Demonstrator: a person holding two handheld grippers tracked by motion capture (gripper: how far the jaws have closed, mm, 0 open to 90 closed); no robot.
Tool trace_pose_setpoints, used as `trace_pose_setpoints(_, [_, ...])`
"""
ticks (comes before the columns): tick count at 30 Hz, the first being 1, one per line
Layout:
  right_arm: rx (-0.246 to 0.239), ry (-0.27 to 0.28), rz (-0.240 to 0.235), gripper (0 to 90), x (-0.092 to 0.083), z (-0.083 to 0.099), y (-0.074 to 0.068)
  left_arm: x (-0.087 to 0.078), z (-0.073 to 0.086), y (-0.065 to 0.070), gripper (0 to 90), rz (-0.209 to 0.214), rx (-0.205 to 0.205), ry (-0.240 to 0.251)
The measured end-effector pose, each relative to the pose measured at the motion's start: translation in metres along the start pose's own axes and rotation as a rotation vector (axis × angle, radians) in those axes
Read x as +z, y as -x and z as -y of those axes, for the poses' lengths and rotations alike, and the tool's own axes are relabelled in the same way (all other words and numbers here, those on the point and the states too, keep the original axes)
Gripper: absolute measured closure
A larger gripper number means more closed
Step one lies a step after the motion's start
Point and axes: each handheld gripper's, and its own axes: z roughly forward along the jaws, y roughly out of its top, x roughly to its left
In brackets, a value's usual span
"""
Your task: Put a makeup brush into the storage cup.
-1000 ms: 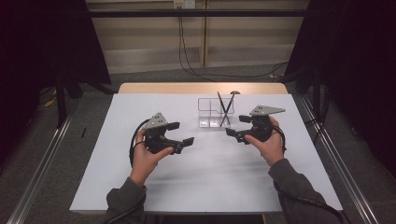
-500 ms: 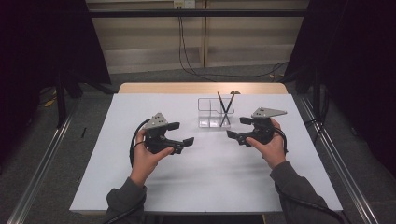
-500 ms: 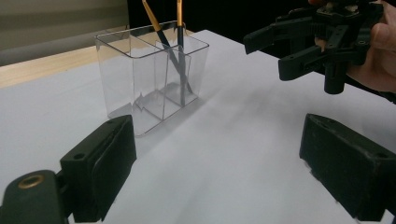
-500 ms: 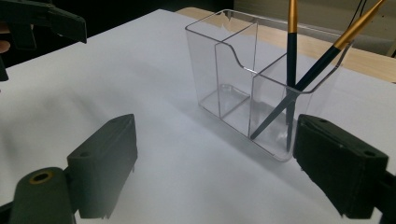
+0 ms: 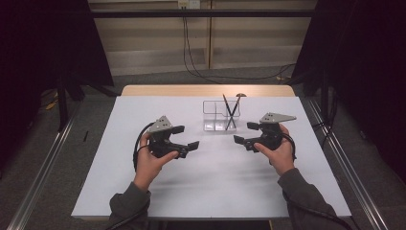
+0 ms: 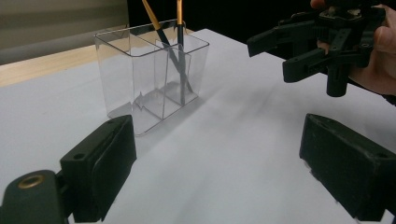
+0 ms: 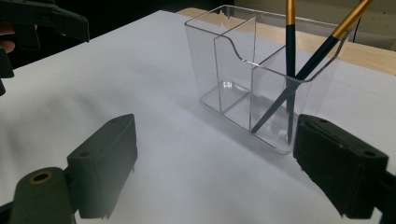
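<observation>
The person holds the left gripper (image 5: 186, 137) and the right gripper (image 5: 247, 133) above the white table (image 5: 210, 182), one on each side, with their tips turned toward each other. Both grippers have their jaws spread wide, and nothing is between the jaws of either one. A clear plastic holder (image 5: 219, 116) stands on the table near its far edge, between the two grippers and a little beyond them, apart from both. The holder is divided into compartments. Two dark brushes (image 5: 230, 111) with golden upper parts stand in the compartment at the holder's right end, leaning so that they cross each other.
</observation>
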Motion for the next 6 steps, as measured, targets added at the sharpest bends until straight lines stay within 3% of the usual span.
trace_pose_setpoints(6, [0.004, 0.002, 0.004, 13.3, -0.0032, 0.0022, 0.0003, 0.0006, -0.0013, -0.0006, 10.6, 0.001, 0.005, -0.003])
